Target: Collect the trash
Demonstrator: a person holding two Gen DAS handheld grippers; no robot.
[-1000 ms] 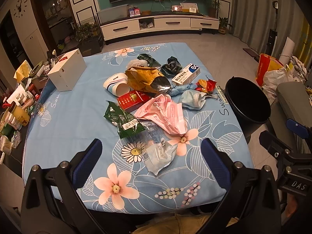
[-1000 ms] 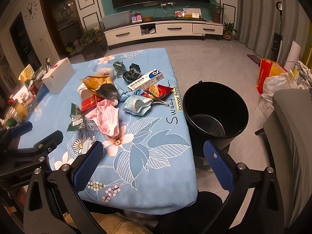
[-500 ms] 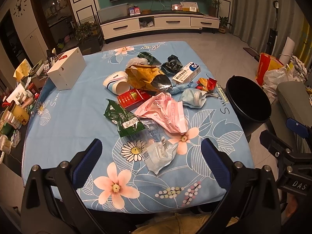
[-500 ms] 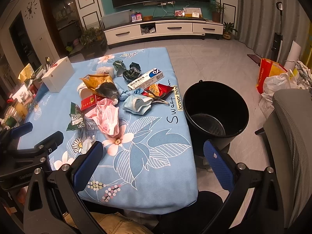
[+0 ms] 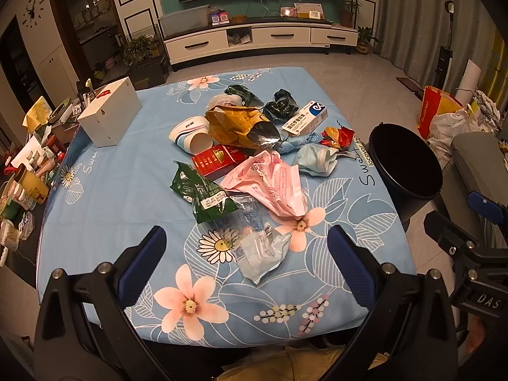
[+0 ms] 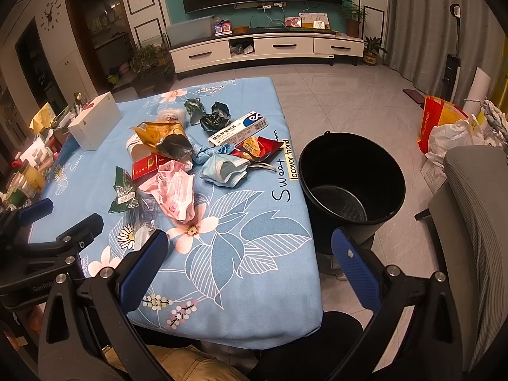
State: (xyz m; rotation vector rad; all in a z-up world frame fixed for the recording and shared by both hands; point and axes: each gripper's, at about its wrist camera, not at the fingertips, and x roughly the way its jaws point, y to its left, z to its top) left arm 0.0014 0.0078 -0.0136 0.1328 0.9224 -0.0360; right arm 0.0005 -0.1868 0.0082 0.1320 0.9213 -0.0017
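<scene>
Trash lies piled on a blue flowered tablecloth: a clear plastic bag, a pink wrapper, a green packet, a red box, a yellow foil bag, a paper cup, a blue mask and a white medicine box. A black bucket stands on the floor right of the table, empty. My left gripper is open, above the table's near edge, just short of the clear bag. My right gripper is open over the table's near right corner.
A white box sits at the table's far left. Bottles and jars crowd a shelf left of the table. A grey chair stands at right, bags behind it. A TV cabinet lines the far wall.
Both views shift very slightly, the scene sliding a little up in the frames. Both grippers stay open and nothing on the table has moved.
</scene>
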